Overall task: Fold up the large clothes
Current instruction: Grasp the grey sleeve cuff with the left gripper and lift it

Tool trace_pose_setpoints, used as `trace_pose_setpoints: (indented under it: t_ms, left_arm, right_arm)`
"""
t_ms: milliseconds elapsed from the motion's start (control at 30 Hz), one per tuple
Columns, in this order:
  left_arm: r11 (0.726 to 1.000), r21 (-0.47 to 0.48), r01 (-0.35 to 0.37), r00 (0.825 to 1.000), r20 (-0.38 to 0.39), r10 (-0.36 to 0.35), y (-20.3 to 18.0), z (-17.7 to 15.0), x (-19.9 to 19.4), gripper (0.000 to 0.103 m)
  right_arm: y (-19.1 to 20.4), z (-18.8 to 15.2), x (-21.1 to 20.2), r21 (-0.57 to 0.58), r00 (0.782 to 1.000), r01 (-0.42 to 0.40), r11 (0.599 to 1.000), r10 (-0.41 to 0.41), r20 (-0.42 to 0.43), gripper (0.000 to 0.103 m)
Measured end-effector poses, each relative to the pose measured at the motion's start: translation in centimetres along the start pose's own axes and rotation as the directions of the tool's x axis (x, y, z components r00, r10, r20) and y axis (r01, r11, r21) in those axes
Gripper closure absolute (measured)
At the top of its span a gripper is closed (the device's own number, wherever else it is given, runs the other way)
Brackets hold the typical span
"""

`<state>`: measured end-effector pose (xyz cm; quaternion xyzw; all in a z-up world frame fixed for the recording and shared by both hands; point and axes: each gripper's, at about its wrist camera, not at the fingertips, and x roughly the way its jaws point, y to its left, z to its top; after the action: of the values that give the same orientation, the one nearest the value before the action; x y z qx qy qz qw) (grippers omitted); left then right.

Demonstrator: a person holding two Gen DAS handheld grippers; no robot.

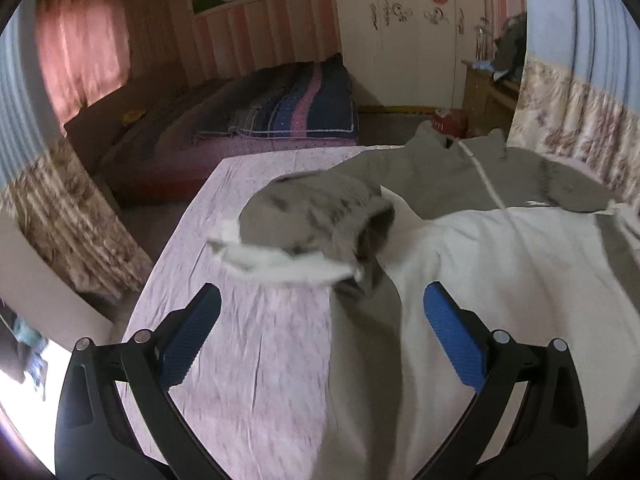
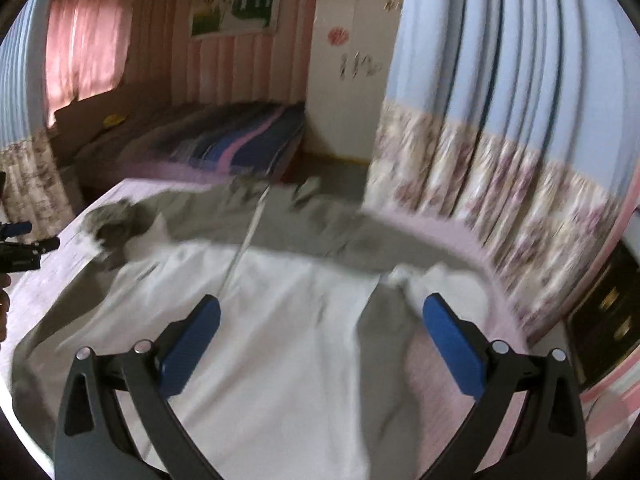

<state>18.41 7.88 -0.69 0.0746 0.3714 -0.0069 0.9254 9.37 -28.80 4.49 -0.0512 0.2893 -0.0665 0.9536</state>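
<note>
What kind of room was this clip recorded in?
Most likely a home bedroom: a bed with a striped blanket stands across the room, pink curtains hang behind it, and the grey-and-white garment lies on a pink sheet.

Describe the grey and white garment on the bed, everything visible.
The garment is a large hooded top, grey across shoulders and hood, white over the body, of soft thick-looking fabric, with a white drawcord. It lies spread on the pink sheet. Its sleeve on the left gripper's side lies bunched, white cuff outward. Both grippers, left and right, are open, holding nothing.
</note>
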Motion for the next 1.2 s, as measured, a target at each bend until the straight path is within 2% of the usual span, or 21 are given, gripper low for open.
trace_pose_setpoints:
  t_ms: [100,233,267,333,367,433,500,533,600,667,700,800,833,933,967,1000,1033,1067,1100,1133,1200]
  left_arm:
    - [0.999,0.051,0.010,1.000,-0.020,-0.010,-1.1,1.7,4.0,0.003]
    - [0.996,0.086,0.008,0.997,-0.077,-0.001,-2.1,3.0,9.0,0.006]
    - [0.996,0.089,0.010,0.996,-0.091,-0.002,-2.1,3.3,10.0,0.012]
    - [0.998,0.066,0.024,0.990,-0.143,-0.014,-1.3,3.7,12.2,0.053]
    - [0.998,0.032,0.056,0.982,-0.180,-0.049,-0.6,3.9,13.3,0.054]
    - [0.992,-0.030,0.120,0.971,-0.206,-0.124,0.7,4.4,14.1,0.066]
    - [0.978,-0.108,0.177,0.959,-0.206,-0.196,2.0,5.5,14.1,0.077]
    - [0.958,-0.178,0.224,0.947,-0.191,-0.257,3.0,6.5,13.7,0.080]
    - [0.894,-0.300,0.332,0.917,-0.120,-0.381,4.3,8.4,12.7,0.081]
    - [0.803,-0.384,0.455,0.864,-0.027,-0.503,4.1,10.7,11.5,0.081]
    - [0.754,-0.400,0.521,0.827,0.016,-0.563,3.2,11.9,10.8,0.081]
    - [0.667,-0.375,0.644,0.736,0.067,-0.673,-0.8,14.1,9.5,0.081]
    - [0.632,-0.355,0.688,0.695,0.073,-0.715,-3.2,14.9,9.1,0.081]
    - [0.541,-0.297,0.787,0.578,0.051,-0.814,-10.7,16.0,8.4,0.080]
    - [0.524,-0.276,0.805,0.549,0.016,-0.835,-13.6,15.9,8.6,0.079]
    - [0.523,-0.255,0.813,0.536,-0.020,-0.844,-15.6,15.6,8.9,0.072]
    - [0.535,-0.207,0.819,0.524,-0.109,-0.845,-19.2,14.8,9.5,0.053]
    - [0.554,-0.173,0.814,0.531,-0.166,-0.831,-21.1,14.2,10.1,0.043]
    - [0.594,-0.135,0.793,0.562,-0.215,-0.799,-22.9,13.4,10.5,0.030]
    - [0.615,-0.110,0.780,0.580,-0.238,-0.779,-23.6,12.8,10.5,0.025]
    - [0.620,-0.089,0.780,0.581,-0.267,-0.769,-23.9,11.8,10.1,0.017]
  right_arm:
    - [-0.4,1.4,1.0,-0.053,0.992,0.125,0.991,-0.124,0.038,0.002]
    - [-0.7,2.0,2.6,-0.080,0.984,0.174,0.982,-0.171,0.041,0.002]
    - [-0.9,2.0,3.1,-0.078,0.986,0.168,0.983,-0.165,0.033,0.002]
    - [-1.4,1.9,4.2,-0.066,0.988,0.154,0.986,-0.153,0.010,0.002]
    - [-1.7,1.8,4.7,-0.057,0.989,0.146,0.988,-0.147,0.000,0.002]
    - [-2.3,1.5,6.0,-0.036,0.992,0.126,0.991,-0.127,-0.027,0.002]
    - [-3.0,1.4,7.1,-0.026,0.992,0.114,0.993,-0.116,-0.044,0.002]
    - [-3.3,1.4,7.6,-0.024,0.992,0.116,0.993,-0.117,-0.045,0.002]
    - [-3.8,1.8,8.0,-0.020,0.992,0.121,0.992,-0.122,-0.028,0.002]
    - [-4.4,2.4,8.2,-0.010,0.991,0.131,0.991,-0.131,-0.001,0.002]
    - [-4.9,2.8,8.3,0.001,0.991,0.134,0.991,-0.134,0.014,0.002]
    - [-6.3,3.9,8.5,0.043,0.990,0.131,0.990,-0.133,0.040,0.002]
    - [-6.8,4.1,8.6,0.056,0.990,0.133,0.990,-0.135,0.044,0.002]
    - [-8.0,4.5,8.9,0.092,0.989,0.141,0.986,-0.145,0.039,0.002]
    - [-8.4,4.6,8.9,0.100,0.989,0.142,0.985,-0.146,0.039,0.002]
    - [-8.7,4.6,8.9,0.101,0.988,0.148,0.984,-0.152,0.035,0.002]
    - [-8.9,4.5,9.2,0.097,0.986,0.161,0.982,-0.164,0.023,0.002]
    - [-9.2,4.5,9.4,0.092,0.985,0.171,0.981,-0.173,0.013,0.002]
    - [-9.4,4.4,10.0,0.079,0.983,0.183,0.980,-0.182,-0.008,0.002]
    - [-9.5,4.2,10.4,0.065,0.982,0.188,0.980,-0.187,-0.023,0.002]
    - [-9.2,3.6,12.1,0.002,0.975,0.204,0.979,-0.204,-0.085,0.002]
